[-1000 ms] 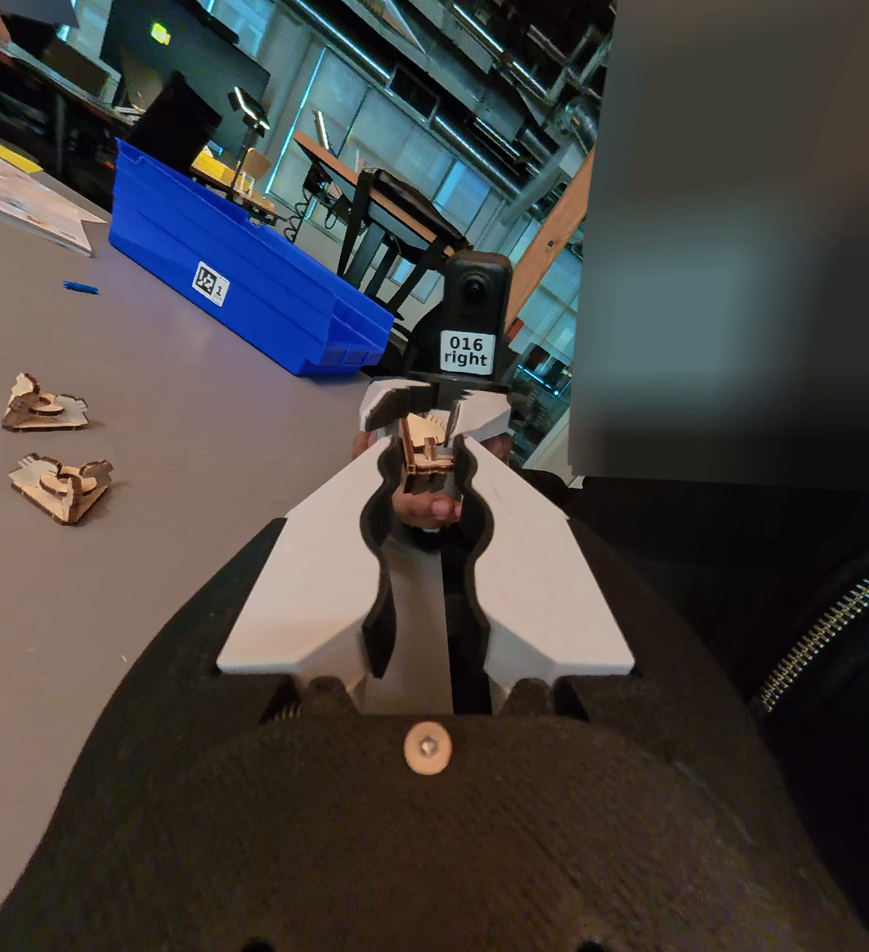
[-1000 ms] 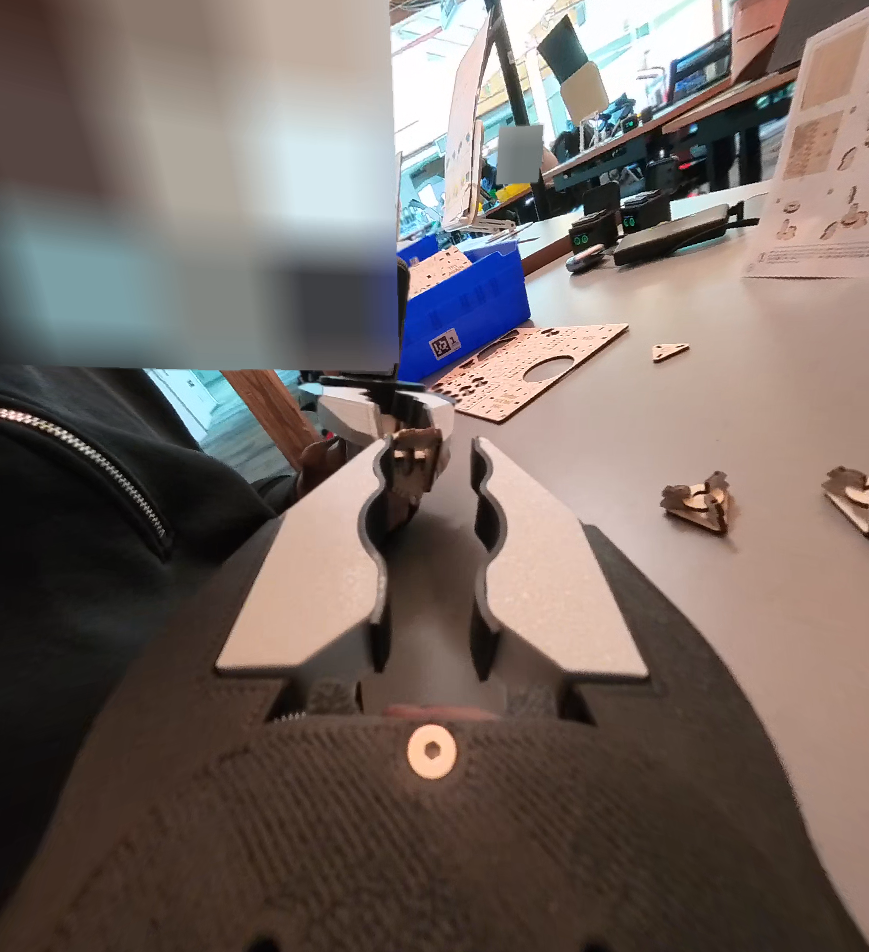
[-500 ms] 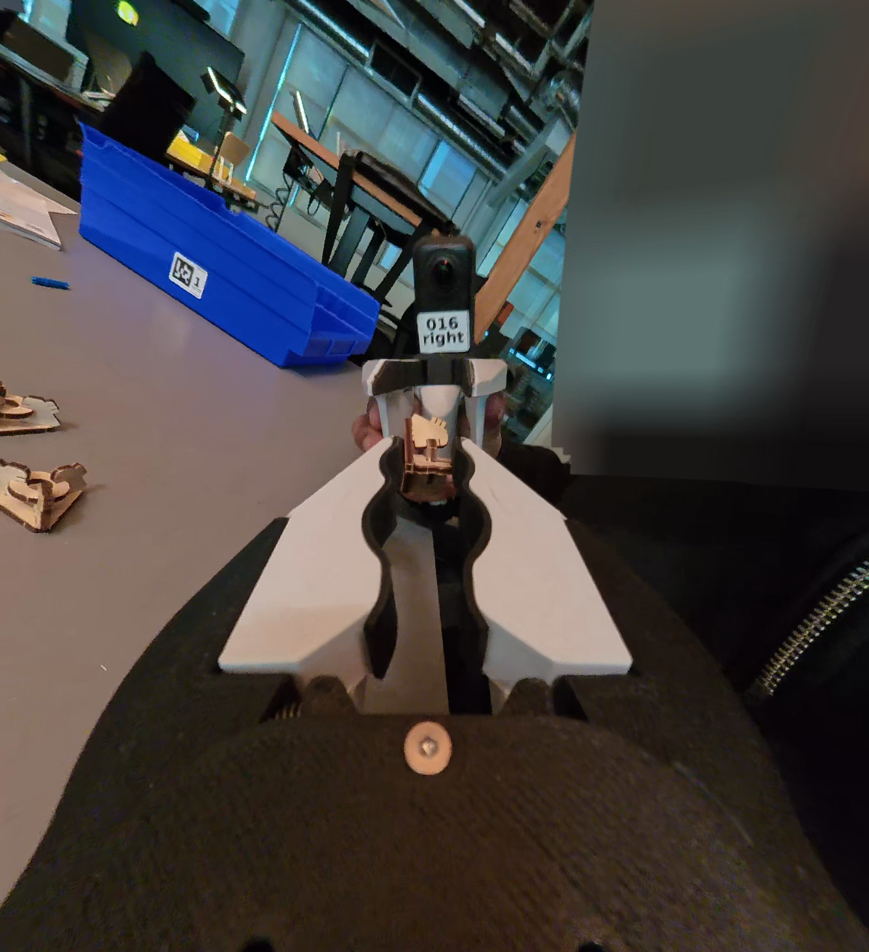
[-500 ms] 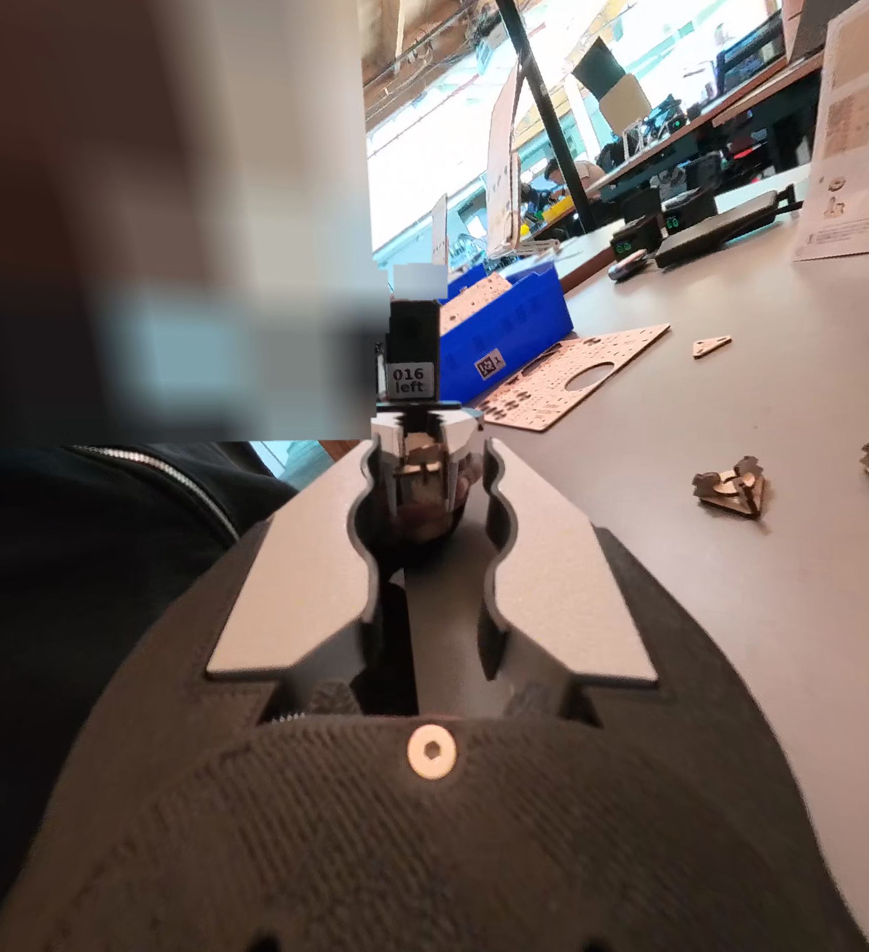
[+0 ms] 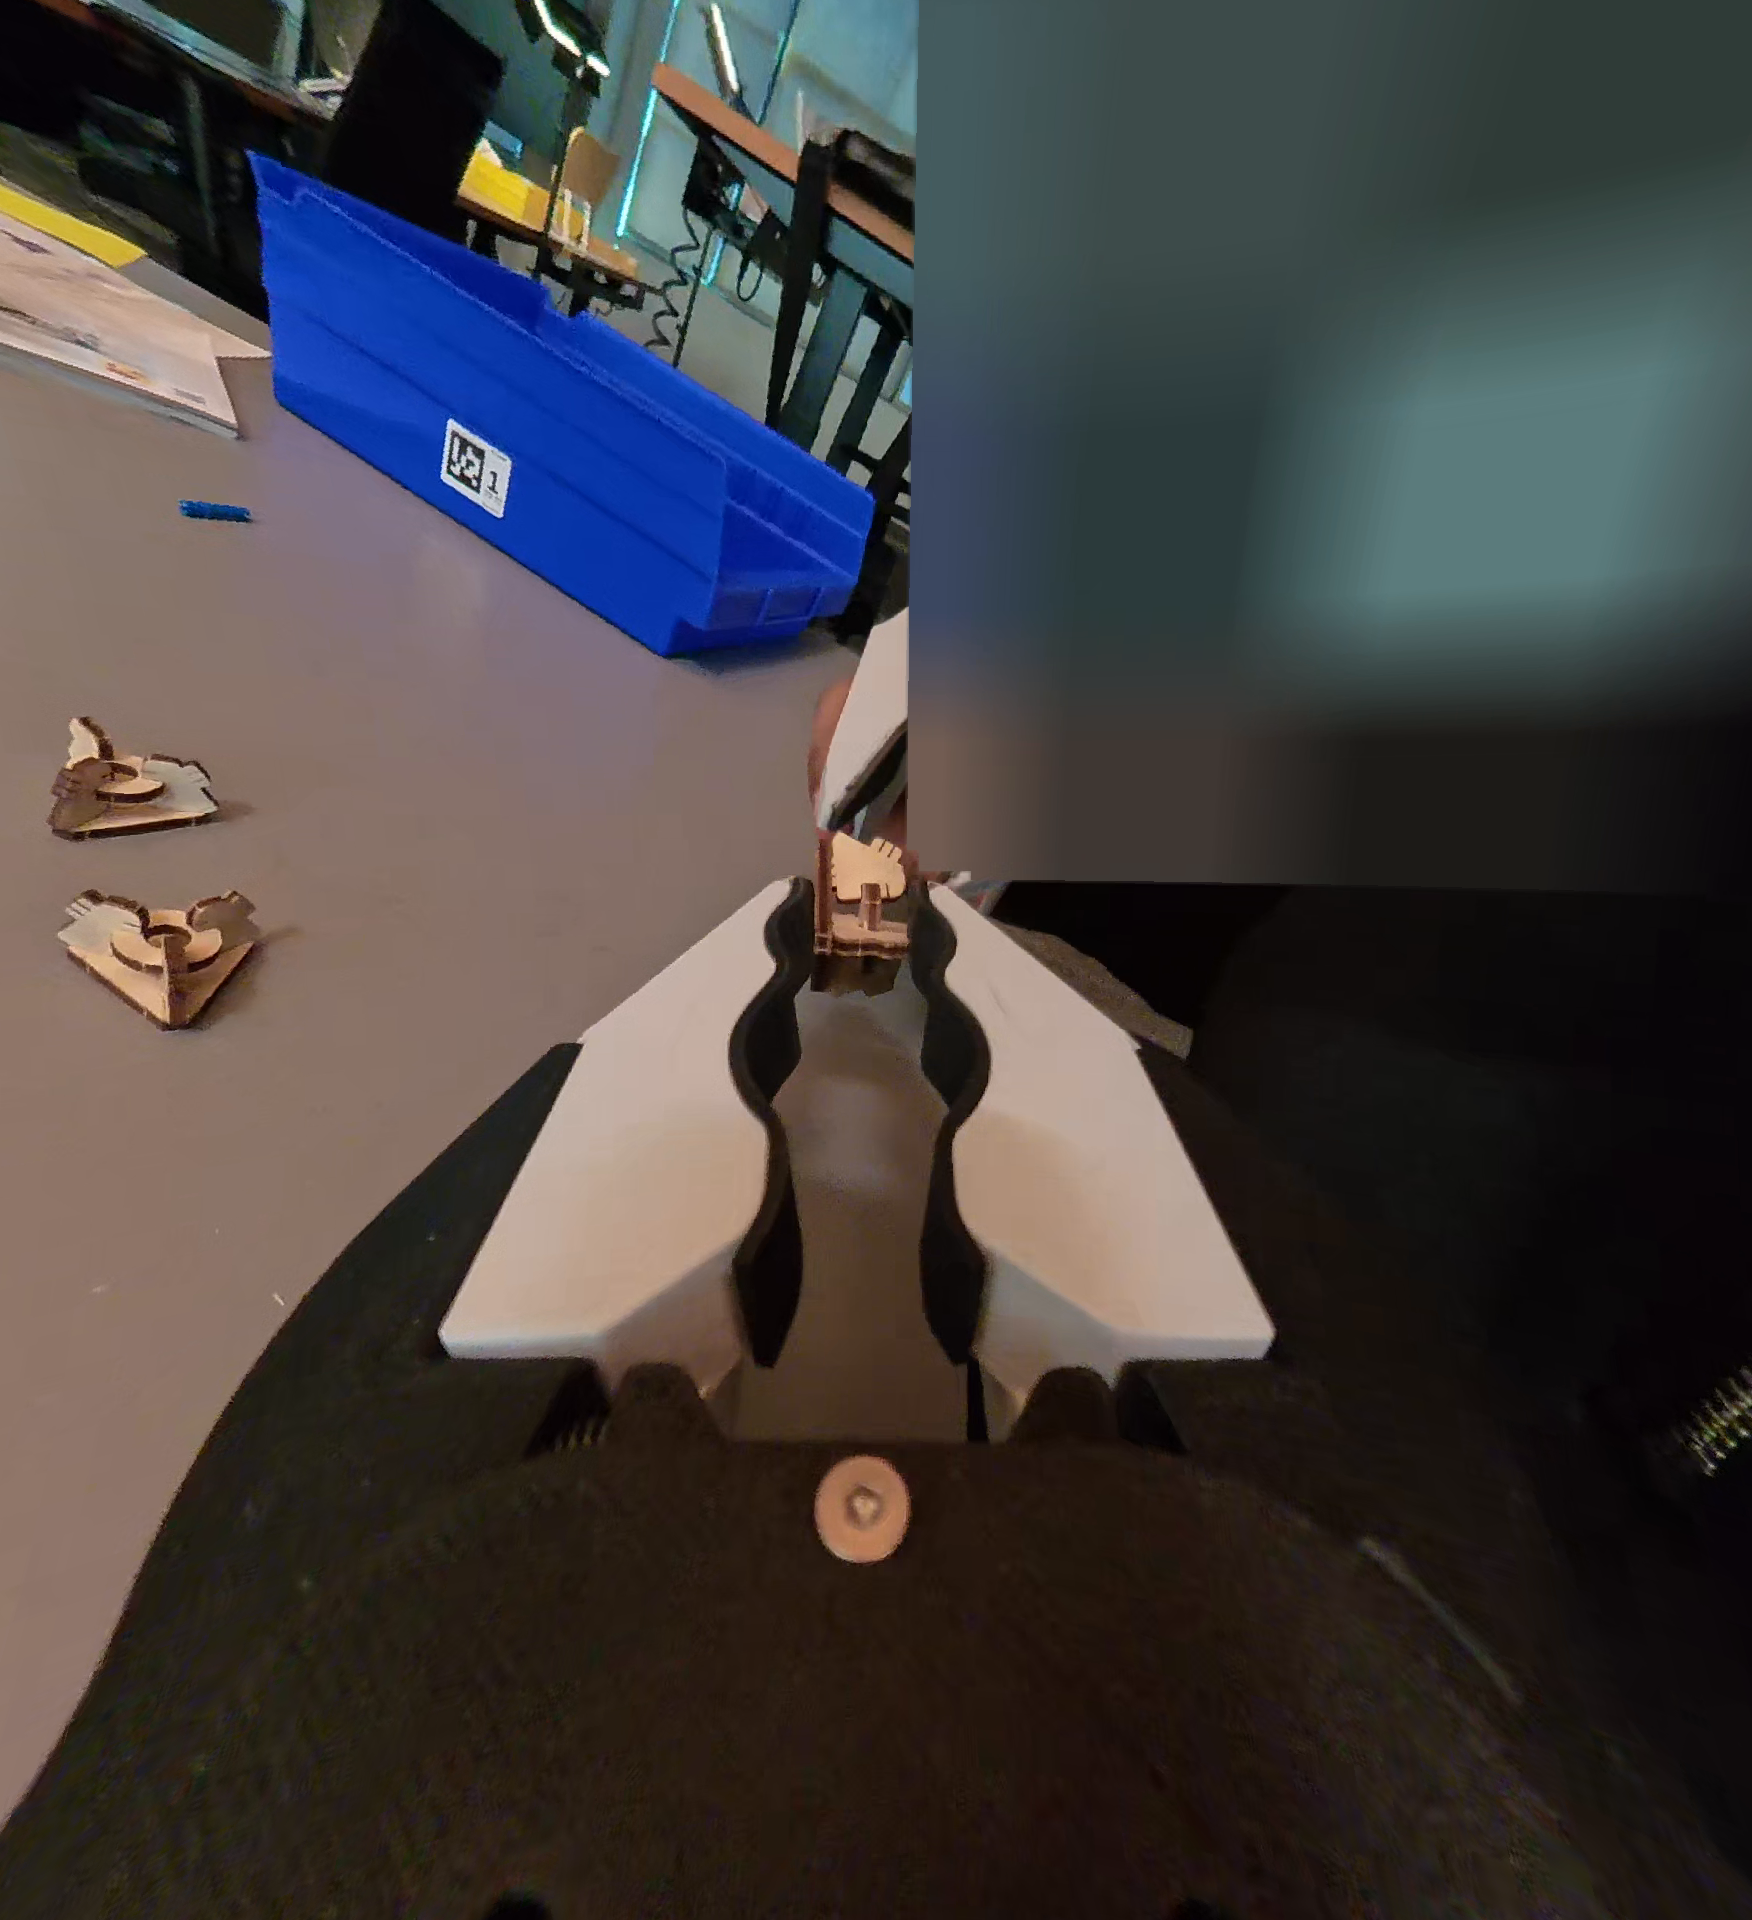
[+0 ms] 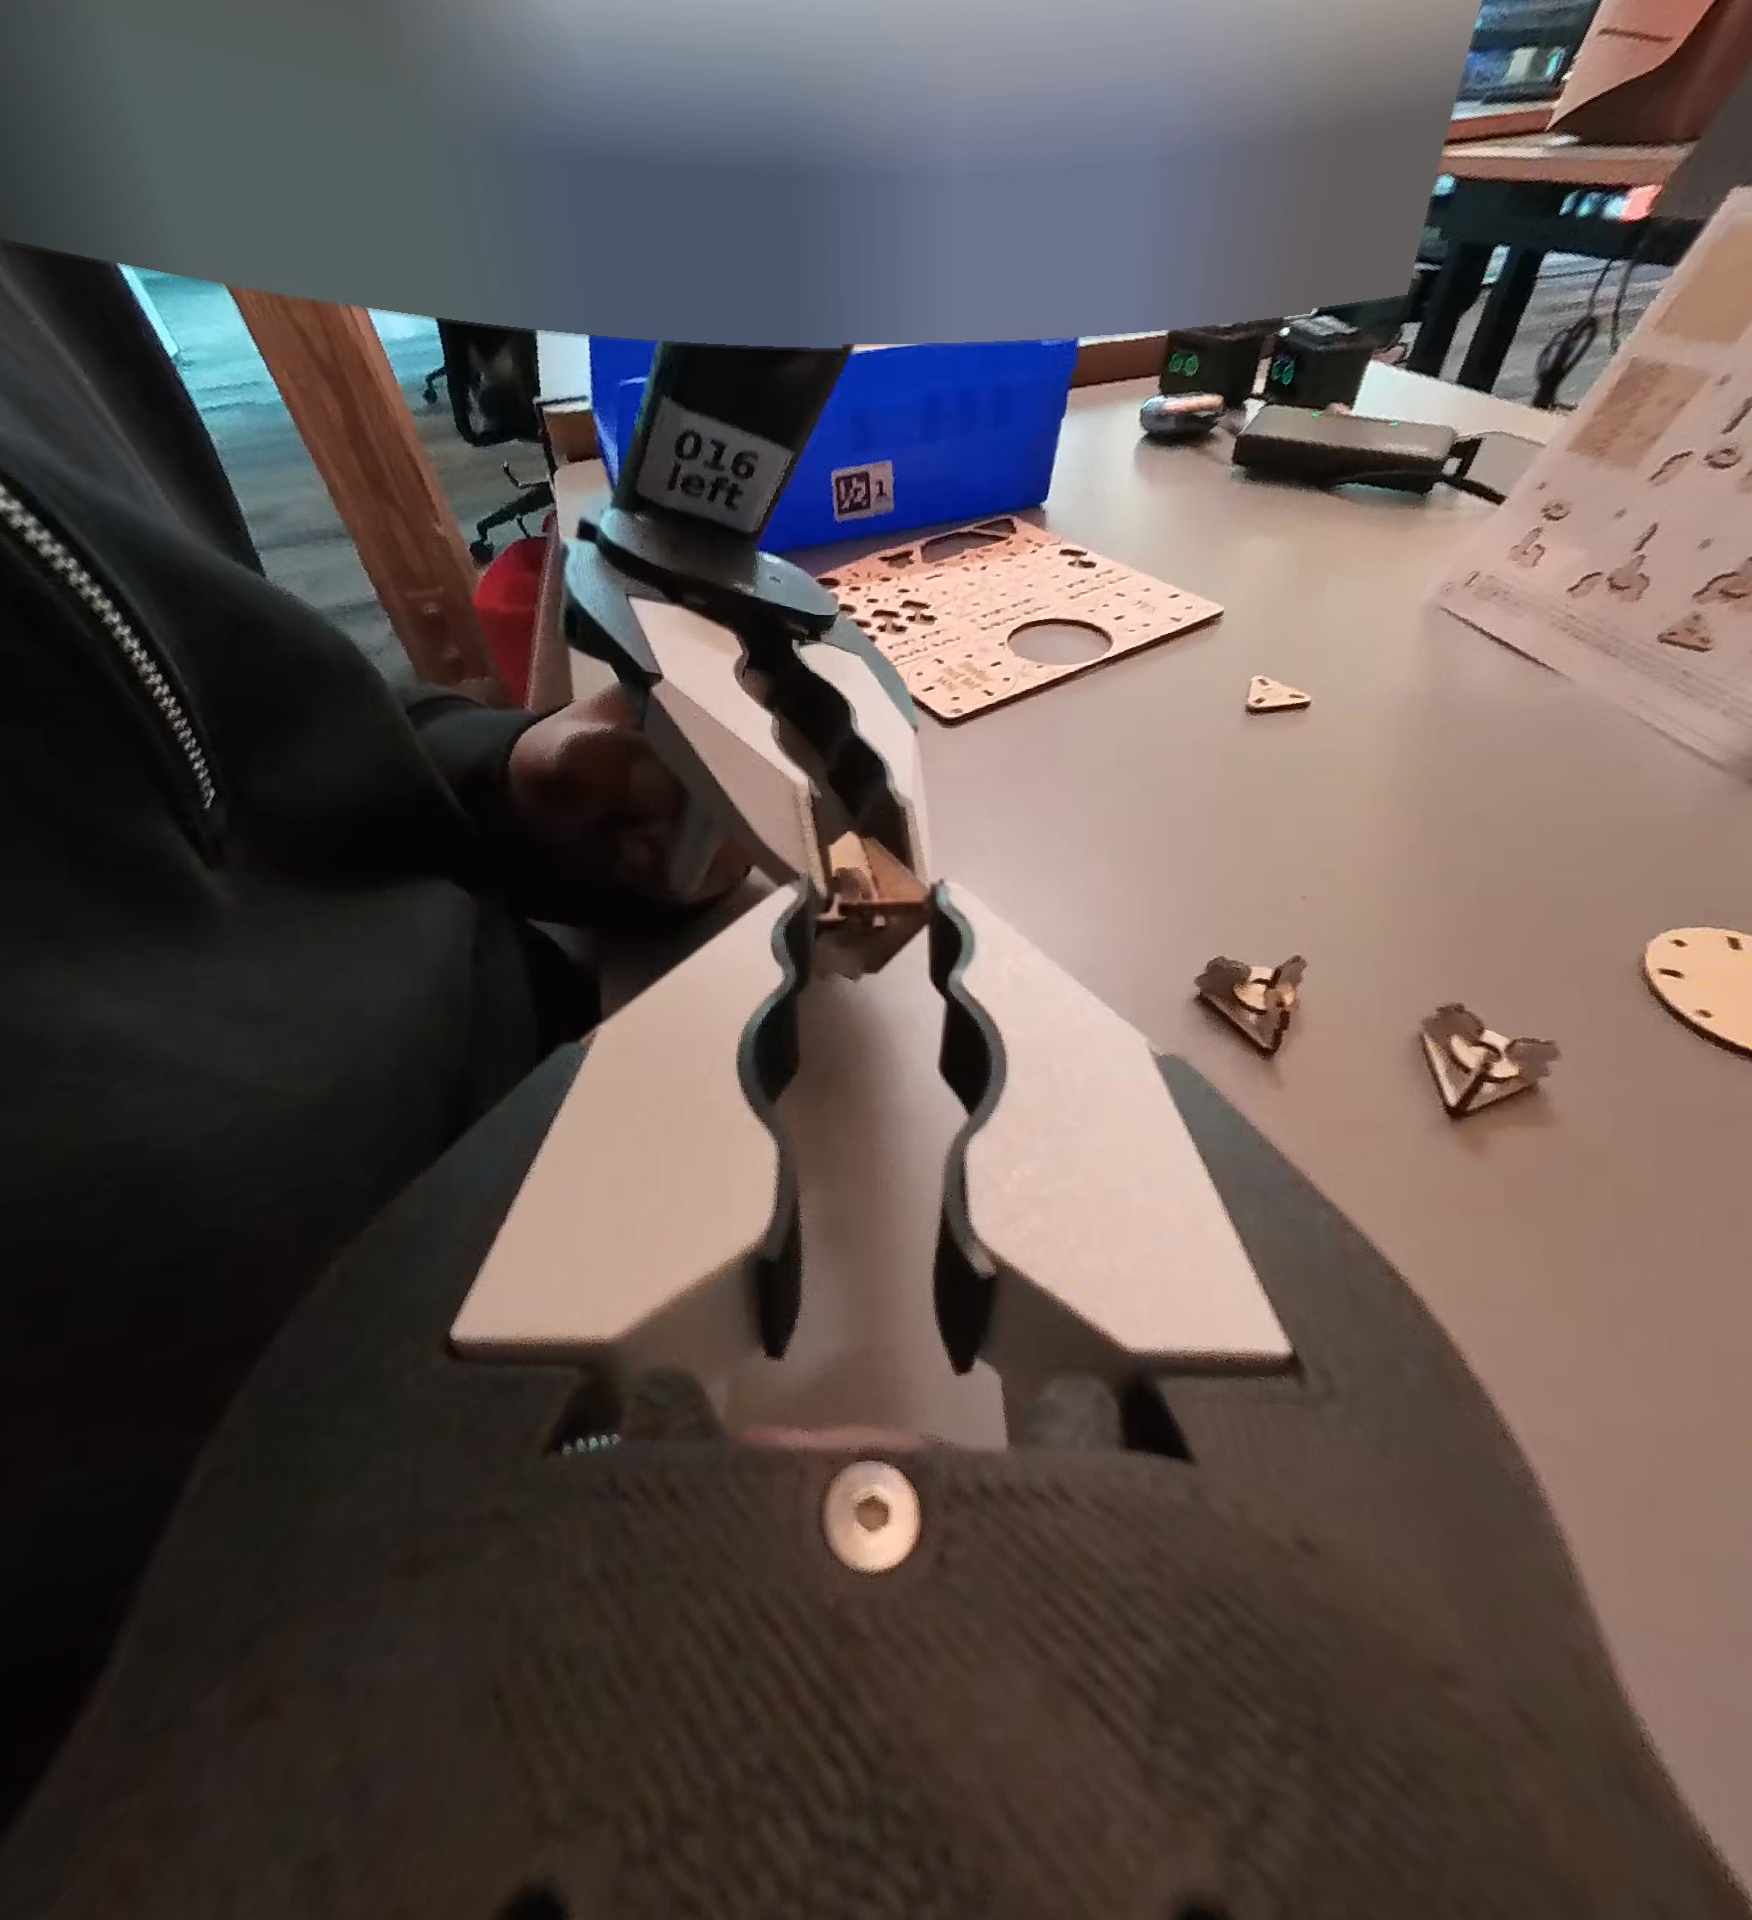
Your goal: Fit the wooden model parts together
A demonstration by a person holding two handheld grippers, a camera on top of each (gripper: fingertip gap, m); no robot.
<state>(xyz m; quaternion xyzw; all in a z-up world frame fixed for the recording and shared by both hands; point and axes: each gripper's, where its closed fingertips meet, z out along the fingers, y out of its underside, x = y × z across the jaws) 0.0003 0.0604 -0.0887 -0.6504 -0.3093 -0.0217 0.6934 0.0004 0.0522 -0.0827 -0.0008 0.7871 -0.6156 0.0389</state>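
Note:
A small wooden assembly [image 5: 864, 894] with a comb-edged fin sits between the tips of my left gripper [image 5: 859, 906], whose pads press on its sides. In the right wrist view the same piece [image 6: 867, 935] spans the tips of my right gripper [image 6: 869, 918], and both pads touch it. There the left gripper [image 6: 856, 862] comes down from above onto the piece. In the left wrist view one white finger [image 5: 867, 717] of the right gripper reaches the piece's top; the rest is hidden by a blurred patch. Both grippers hold it above the grey table's [image 6: 1267, 831] near edge.
Two finished triangular wooden assemblies [image 6: 1251, 997] [image 6: 1480, 1055] lie on the table, beside a wooden disc [image 6: 1739, 992]. A punched wooden sheet [image 6: 1017, 613], a small triangle [image 6: 1277, 694], a blue bin [image 5: 539, 457], a printed sheet [image 6: 1682, 499] and a black adapter [image 6: 1345, 447] lie farther off. A person's dark jacket [image 6: 124, 831] is close. The grippers are tip to tip, or close to it.
My right gripper opened wider, then closed its pads on the wooden piece. The left gripper kept its hold and now meets the right one at a steeper angle.

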